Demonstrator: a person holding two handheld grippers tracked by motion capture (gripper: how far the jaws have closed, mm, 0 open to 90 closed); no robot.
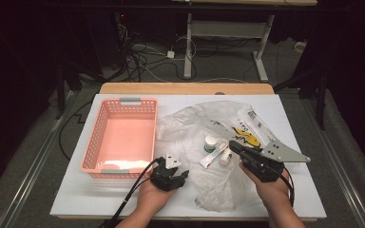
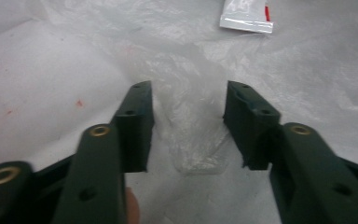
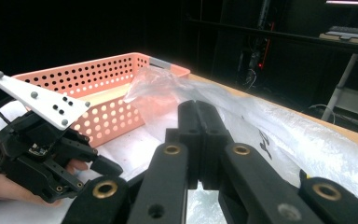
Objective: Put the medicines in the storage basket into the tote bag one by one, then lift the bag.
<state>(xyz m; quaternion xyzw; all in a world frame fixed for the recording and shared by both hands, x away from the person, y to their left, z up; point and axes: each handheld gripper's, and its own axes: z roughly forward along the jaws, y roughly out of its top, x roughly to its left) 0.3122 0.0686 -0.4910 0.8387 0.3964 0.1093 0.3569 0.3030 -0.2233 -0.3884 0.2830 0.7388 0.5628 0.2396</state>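
A crumpled clear plastic bag [image 1: 190, 124] lies across the middle of the white table. On or in it sit a small green-capped jar [image 1: 210, 143], a white and red tube [image 1: 213, 156] and a small white bottle [image 1: 225, 157]. My left gripper [image 1: 184, 175] rests low at the bag's near-left edge. Its jaws stand open over the wrinkled film [image 2: 191, 130], with the tube's end [image 2: 246, 18] ahead of my left gripper [image 2: 189, 100]. My right gripper [image 1: 232, 145] is shut, its tips beside the small bottle. In its own view my right gripper [image 3: 198, 109] shows its jaws pressed together before the bag [image 3: 279, 135]. I cannot tell whether film is pinched.
An empty pink perforated basket [image 1: 95, 137] stands at the table's left, its wall [image 3: 102, 116] behind the left gripper [image 3: 95, 158] in the right gripper view. A flat packet with yellow print [image 1: 245, 135] lies under the bag at the right. Cables and desk legs are on the floor beyond.
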